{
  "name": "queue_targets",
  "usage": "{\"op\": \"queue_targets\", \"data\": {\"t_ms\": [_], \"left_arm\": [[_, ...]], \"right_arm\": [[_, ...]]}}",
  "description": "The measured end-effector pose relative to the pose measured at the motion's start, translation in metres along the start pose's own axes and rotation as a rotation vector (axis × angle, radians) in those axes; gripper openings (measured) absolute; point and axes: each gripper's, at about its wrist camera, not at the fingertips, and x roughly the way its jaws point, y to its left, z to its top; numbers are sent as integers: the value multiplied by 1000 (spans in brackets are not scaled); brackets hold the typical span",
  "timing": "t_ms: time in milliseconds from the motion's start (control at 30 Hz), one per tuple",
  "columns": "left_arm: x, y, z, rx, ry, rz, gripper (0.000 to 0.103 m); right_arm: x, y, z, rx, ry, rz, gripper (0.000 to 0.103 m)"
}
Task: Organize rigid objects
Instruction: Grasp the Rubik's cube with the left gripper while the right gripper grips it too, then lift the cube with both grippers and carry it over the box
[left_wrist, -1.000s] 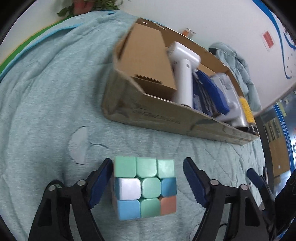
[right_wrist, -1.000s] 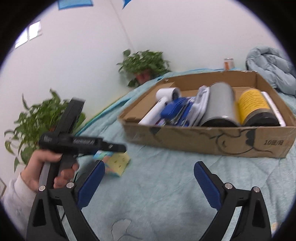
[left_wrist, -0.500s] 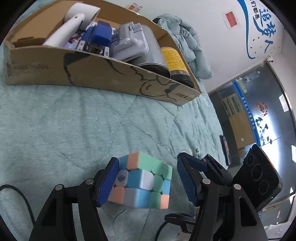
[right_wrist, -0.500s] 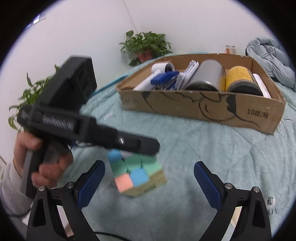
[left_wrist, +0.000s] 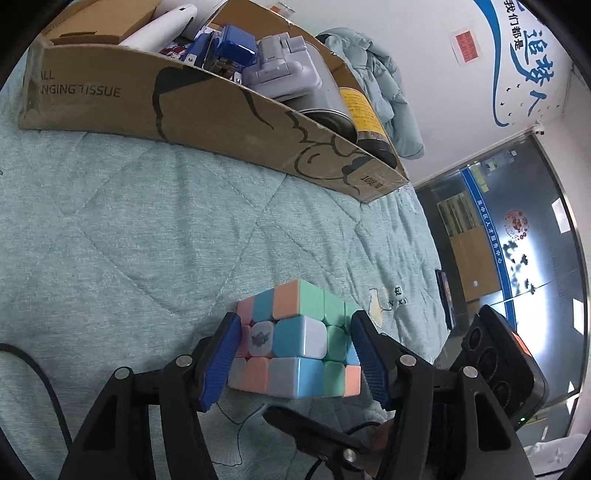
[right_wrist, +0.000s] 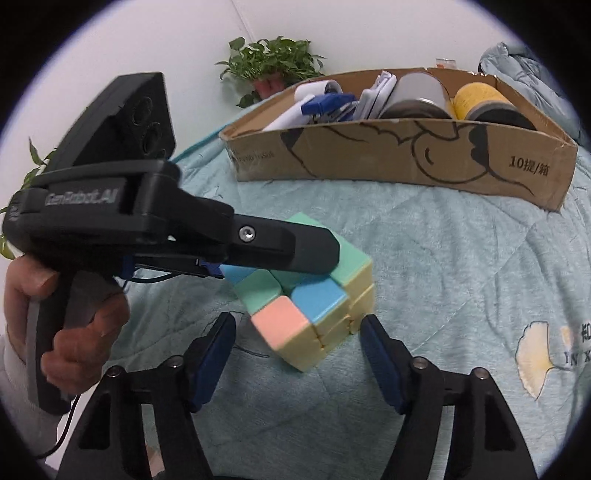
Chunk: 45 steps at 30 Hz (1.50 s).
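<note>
Left tool (left_wrist: 293, 356) clamped on cube (left_wrist: 295, 343), jaws just closing, pads pressing both sides. Cube low over quilt (left_wrist: 129, 229); can't tell if touching. Right tool (right_wrist: 297, 356) half open, jaws just closing, cube's lower corner between pads, not yet touched.

I see risks:
- Both tools on one cube: clash of fingers, cube twisted out.
- Layers may rotate, grip slips.

Box (right_wrist: 406, 155) at 12 o'clock, well apart, nearly full: can (right_wrist: 417, 96), yellow tin (right_wrist: 480, 99), stapler (right_wrist: 325, 103). Little room. Near wall stands in way; must clear it.
</note>
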Motion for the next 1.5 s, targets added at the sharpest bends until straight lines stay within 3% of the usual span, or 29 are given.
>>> {"op": "queue_targets", "data": {"t_ms": [400,667,1067,1500], "left_arm": [[-7,33,-5,-82,-54,-107,55],[-17,9,-3,46,-80,-15,51],[-80,7,20,55,-254,-65,51],[-152,13,77,103,-409,-8,51]], "right_arm": [[14,5,7,-21,16,-37,68],[22,19,19,-71,1,-72,65],[10,51,57,-205,-97,-124,64],[26,86,126,-358,-200,-120,64]]}}
